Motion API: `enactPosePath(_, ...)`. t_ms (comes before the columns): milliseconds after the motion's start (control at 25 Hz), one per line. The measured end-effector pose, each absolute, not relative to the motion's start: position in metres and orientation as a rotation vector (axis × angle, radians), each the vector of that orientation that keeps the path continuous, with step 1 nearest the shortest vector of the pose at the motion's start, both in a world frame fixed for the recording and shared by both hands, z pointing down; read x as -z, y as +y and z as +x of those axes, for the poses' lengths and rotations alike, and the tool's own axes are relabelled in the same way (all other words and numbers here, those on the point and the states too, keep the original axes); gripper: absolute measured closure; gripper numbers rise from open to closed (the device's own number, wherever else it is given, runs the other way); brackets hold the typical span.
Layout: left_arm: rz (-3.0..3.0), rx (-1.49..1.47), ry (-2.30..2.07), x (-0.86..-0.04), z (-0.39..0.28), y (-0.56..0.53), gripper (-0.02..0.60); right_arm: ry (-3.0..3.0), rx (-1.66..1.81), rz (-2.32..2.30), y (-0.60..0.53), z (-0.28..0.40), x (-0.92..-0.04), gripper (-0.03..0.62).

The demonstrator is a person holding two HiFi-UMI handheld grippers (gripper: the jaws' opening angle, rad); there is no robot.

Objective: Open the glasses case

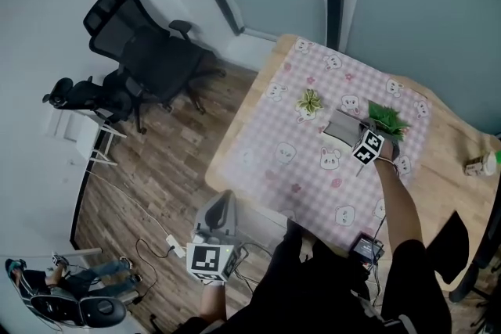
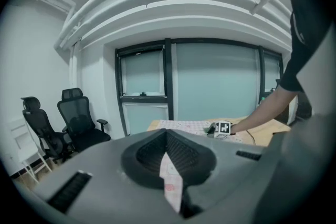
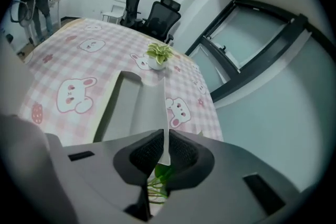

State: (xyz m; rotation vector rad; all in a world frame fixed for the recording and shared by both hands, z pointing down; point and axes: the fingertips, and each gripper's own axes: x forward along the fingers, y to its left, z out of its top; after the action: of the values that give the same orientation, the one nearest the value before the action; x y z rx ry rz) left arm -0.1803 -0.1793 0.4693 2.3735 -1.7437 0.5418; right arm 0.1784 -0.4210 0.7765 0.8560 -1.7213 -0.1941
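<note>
Two grippers sit well apart here. Our right gripper (image 1: 362, 135) is out over the table (image 1: 450, 137) at the glasses case (image 1: 342, 127). The case lies on the pink checked tablecloth (image 1: 274, 160), toward 1 o'clock from us. A small potted plant (image 1: 311, 102) stands near it at its 10 o'clock, and a leafy plant (image 1: 387, 119) just beside it at 2 o'clock. In the right gripper view we see the jaws clamped on the case's thin pale flap (image 3: 161, 102). The flap stands on edge above the grey body, and green leaves show beneath the jaws.

Our left gripper (image 1: 223, 203) hangs at 7 o'clock, off the table and over the wooden floor (image 1: 156, 168). Its tip is at the cloth's overhanging near edge. Its jaws are pressed together, and what looks to us like a strip of the tablecloth (image 2: 170, 181) is pinched between them.

The widest open stretch of cloth runs from the case toward 8 o'clock, down to the near edge. At 3 o'clock bare wood leads to a bottle (image 1: 481, 164) near the right edge. A black device (image 1: 365, 248) sits at the near edge, at 5 o'clock. Two office chairs (image 1: 149, 51) stand well apart from the table at 10 o'clock.
</note>
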Motion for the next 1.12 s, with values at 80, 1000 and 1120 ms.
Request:
enactPosePath(80, 2.356, -0.560, -1.754, -0.472, -0.186, -0.176, 0.588, -1.697, 0.161, 0.833, -0.433, 0.184, -0.782, 0.561)
enactPosePath(1000, 2.603, -0.346, -1.800, -0.413, -0.157, -0.204, 0.588, -2.450, 0.258, 1.518, -0.264, 0.144, -0.406, 0.577)
enactPosePath(1120, 2.630, -0.306, -1.776, -0.400, -0.144, -0.204, 0.588, -2.544, 0.203, 1.753, -0.197, 0.168, -0.347, 0.577)
